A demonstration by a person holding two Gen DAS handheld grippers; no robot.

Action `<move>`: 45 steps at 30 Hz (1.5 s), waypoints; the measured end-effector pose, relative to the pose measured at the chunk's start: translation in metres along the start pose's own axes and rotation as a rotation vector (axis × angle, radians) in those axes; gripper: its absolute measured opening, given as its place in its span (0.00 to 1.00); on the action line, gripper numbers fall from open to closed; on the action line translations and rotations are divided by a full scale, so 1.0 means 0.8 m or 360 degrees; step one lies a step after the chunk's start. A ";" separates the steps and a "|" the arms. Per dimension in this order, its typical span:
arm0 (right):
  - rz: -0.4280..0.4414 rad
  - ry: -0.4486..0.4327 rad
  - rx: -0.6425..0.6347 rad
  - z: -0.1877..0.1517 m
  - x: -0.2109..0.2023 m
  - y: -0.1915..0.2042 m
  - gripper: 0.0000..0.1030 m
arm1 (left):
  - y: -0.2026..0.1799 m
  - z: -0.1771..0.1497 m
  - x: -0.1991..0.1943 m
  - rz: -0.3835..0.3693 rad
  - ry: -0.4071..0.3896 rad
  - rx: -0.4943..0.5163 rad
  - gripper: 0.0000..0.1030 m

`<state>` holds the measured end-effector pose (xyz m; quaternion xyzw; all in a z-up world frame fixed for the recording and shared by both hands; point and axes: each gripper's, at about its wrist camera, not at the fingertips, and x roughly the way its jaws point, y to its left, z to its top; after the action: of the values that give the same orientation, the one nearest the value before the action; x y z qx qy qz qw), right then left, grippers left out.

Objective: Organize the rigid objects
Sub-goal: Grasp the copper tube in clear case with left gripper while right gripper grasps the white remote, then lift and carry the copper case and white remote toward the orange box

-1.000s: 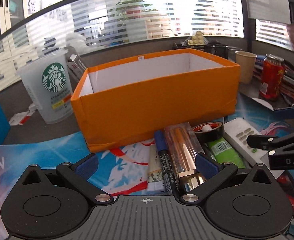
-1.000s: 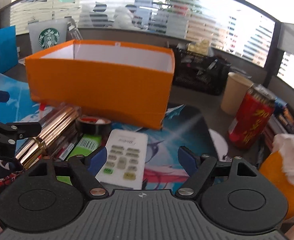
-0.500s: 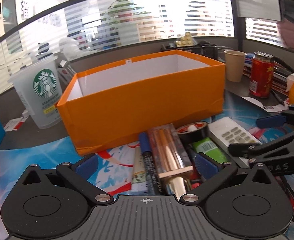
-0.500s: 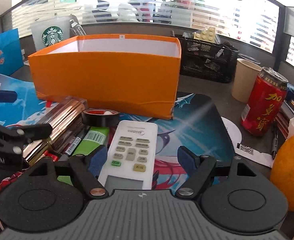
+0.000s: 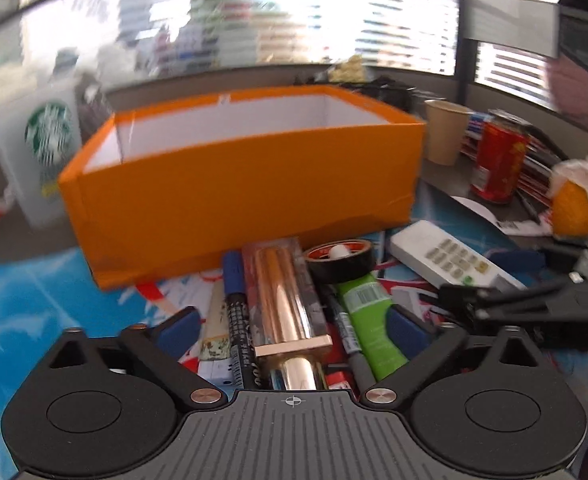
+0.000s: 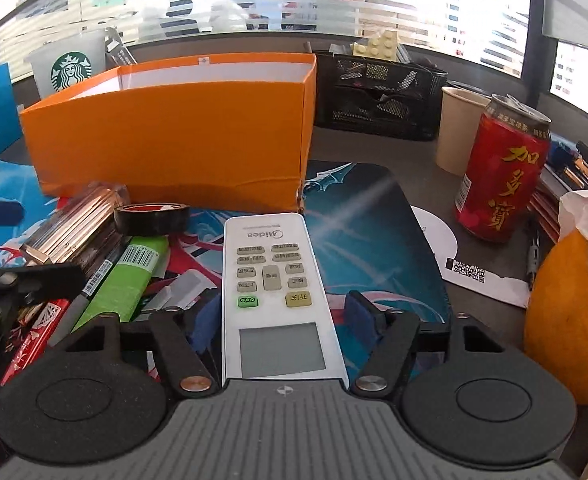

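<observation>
Office blinds and glass partitions run behind a dark desk (image 6: 374, 152) covered partly by a blue printed mat (image 6: 366, 216). On it stands an open orange box (image 6: 181, 136), its white inside bare as far as either view shows.

Near the box's front wall lies a clutter of rigid things. A white Midea remote (image 6: 271, 280) lies with its long axis running near to far, its logo end pointing at the box and its screen end toward the camera. The right gripper (image 6: 281, 320) straddles it with fingers spread wide: the blue pad (image 6: 207, 320) on the left sits just beside the remote's edge, the other pad stands off to the right.

Left of the remote, a black tape roll (image 6: 151, 218) lies flat, with a green tube (image 6: 131, 276) near it, angled toward the box.

The left gripper (image 5: 294, 326) also stands wide open, low over a copper-coloured case (image 5: 283, 292) whose long axis points at the box. A blue-capped marker (image 5: 235, 292) lies parallel on its left, touching it or nearly so.

Far left is a Starbucks cup (image 6: 69, 68); to the right are a mesh organiser (image 6: 378, 96), a paper cup (image 6: 458, 128), a red drink can (image 6: 498, 176) and an orange (image 6: 570, 320) under tissue.
</observation>
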<state>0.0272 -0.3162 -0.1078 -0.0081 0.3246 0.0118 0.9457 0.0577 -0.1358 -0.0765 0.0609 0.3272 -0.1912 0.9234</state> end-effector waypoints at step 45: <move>0.0012 0.0067 -0.0009 0.006 0.001 0.003 0.53 | -0.066 0.000 0.042 0.0298 -0.0050 0.0234 0.40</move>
<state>0.0310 -0.3137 -0.1043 -0.0098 0.3443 0.0160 0.9387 0.0608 -0.1948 -0.0970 0.1559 0.2907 -0.1286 0.9352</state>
